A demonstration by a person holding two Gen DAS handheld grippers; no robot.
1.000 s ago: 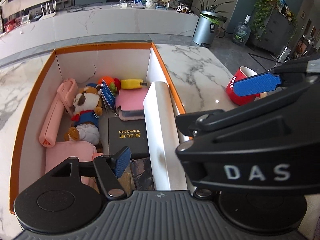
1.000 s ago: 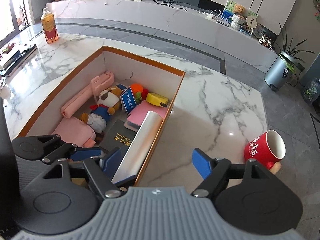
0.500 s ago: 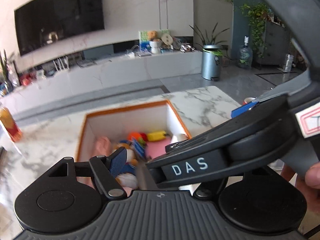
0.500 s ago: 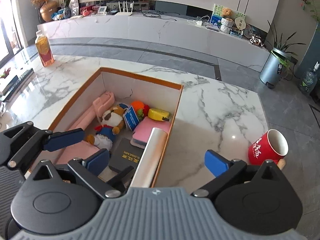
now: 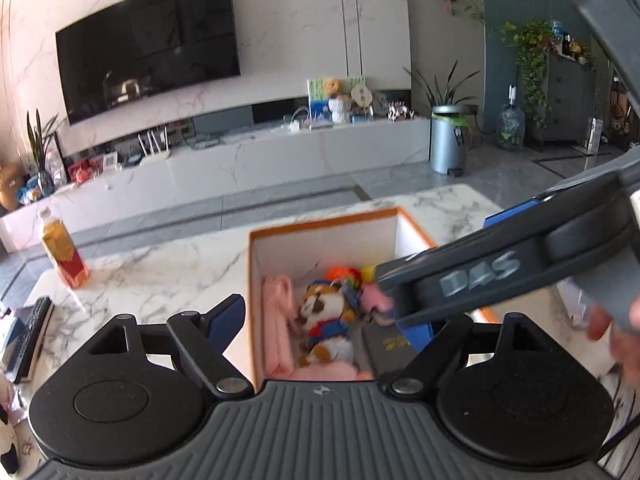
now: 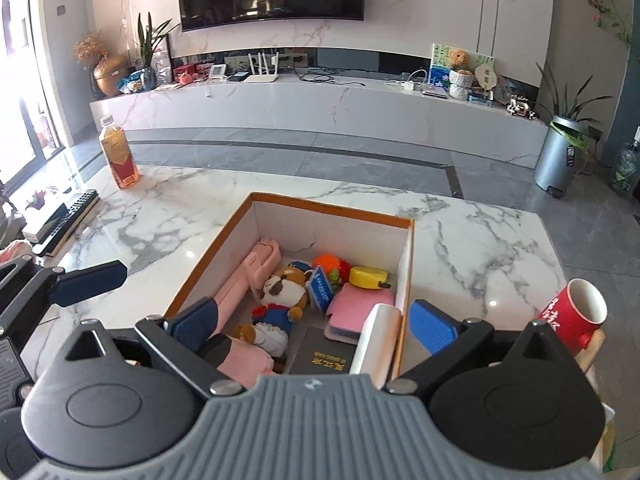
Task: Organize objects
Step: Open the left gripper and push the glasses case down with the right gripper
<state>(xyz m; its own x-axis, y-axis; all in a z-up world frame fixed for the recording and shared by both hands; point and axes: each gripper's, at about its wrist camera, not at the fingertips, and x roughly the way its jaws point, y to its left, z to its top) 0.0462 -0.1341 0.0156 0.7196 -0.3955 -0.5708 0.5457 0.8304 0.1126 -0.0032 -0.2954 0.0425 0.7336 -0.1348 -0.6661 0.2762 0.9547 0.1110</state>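
- Here, the left gripper [image 5: 326,320] hangs above the near end of the white cardboard box with an orange rim [image 6: 332,200], its blue-padded fingers [image 5: 226,316] spread wide and holding nothing.
- The right gripper [image 6: 316,326] is likewise released, its blue pads [image 6: 434,330] apart, one over the box's near left corner and one just outside the right wall.
- In the left wrist view the right gripper's dark body crosses the frame on the right, blurred, and hides the box's right side.
- The box stands on a white marble-patterned table [image 6: 480,240].
- Inside it lie a brown-and-white plush dog in blue and red clothes [image 6: 280,300], a long pink roll [image 6: 248,276] along the left wall, and a folded pink cloth [image 6: 240,364] at the near left.
- A black book with gold lettering [image 6: 320,352] lies flat near the front, touching a pink rectangular pad [image 6: 356,312].
- A yellow tape-measure-like case [image 6: 368,278] and an orange ball [image 6: 326,262] sit by the far wall; what the case is, I can only guess.
- A small blue card [image 6: 322,288] leans tilted between the dog and the pad.
- A white rolled sheet [image 6: 376,336] rests against the right wall, its near end on the rim.
- A red mug with white characters [image 6: 576,316] lies tilted on the table, well right of the box.
- An amber drink bottle [image 6: 118,152] stands upright at the table's far left, and a black remote control [image 6: 68,216] lies near the left edge.
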